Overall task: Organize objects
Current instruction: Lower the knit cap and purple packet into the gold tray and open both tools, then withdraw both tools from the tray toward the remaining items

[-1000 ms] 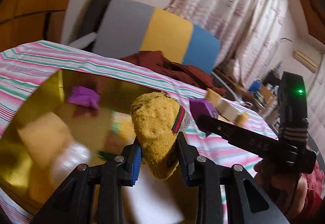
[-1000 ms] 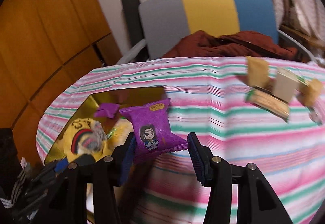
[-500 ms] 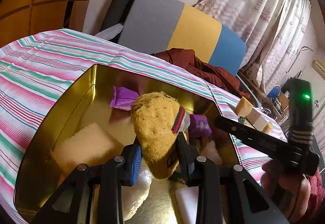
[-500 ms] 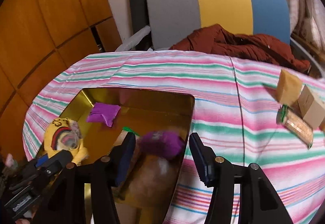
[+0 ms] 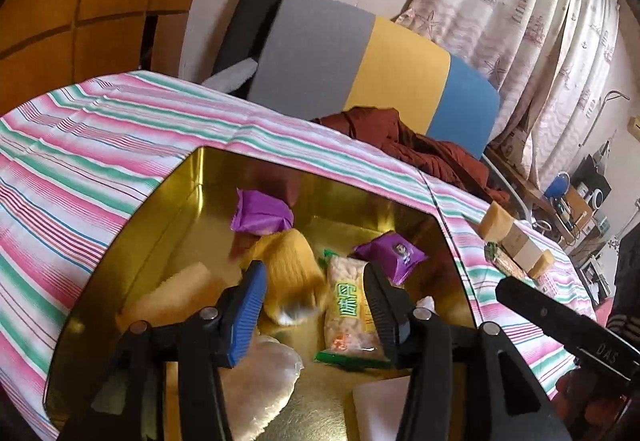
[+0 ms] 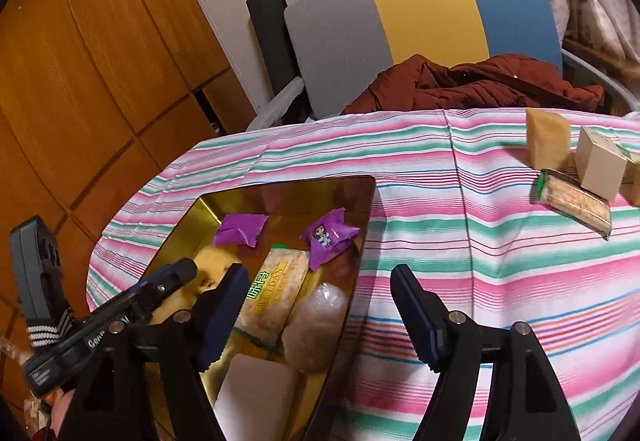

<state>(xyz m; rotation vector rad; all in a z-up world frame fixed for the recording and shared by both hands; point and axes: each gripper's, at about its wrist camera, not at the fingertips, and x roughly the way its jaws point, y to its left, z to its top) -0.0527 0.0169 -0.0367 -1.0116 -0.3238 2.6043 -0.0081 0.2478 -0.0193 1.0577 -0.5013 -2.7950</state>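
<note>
A gold tin (image 5: 168, 209) sits on the striped tablecloth. Above it, my left gripper (image 5: 314, 281) has its jaws opening. A blurred yellow plush toy (image 5: 290, 273) lies loose below and between them, free of the pads. Around it in the tin are a plain purple packet (image 5: 262, 211), a purple cartoon packet (image 5: 390, 253) and a green-labelled cracker packet (image 5: 348, 305). My right gripper (image 6: 318, 277) hangs over the tin's right rim (image 6: 292, 197), jaws opening and nothing between them. The cartoon packet (image 6: 328, 237) lies in the tin beyond it.
Beige blocks (image 6: 548, 143) and a wrapped cracker bar (image 6: 572, 201) stand on the cloth at the far right. A grey, yellow and blue chair back (image 6: 420, 17) with a maroon jacket (image 6: 472, 85) is behind the table. Wooden cabinets are to the left.
The left gripper opened and the yellow toy dropped into the tin. The right gripper let go of the cartoon packet, which now lies in the tin, and its jaws spread wider.
</note>
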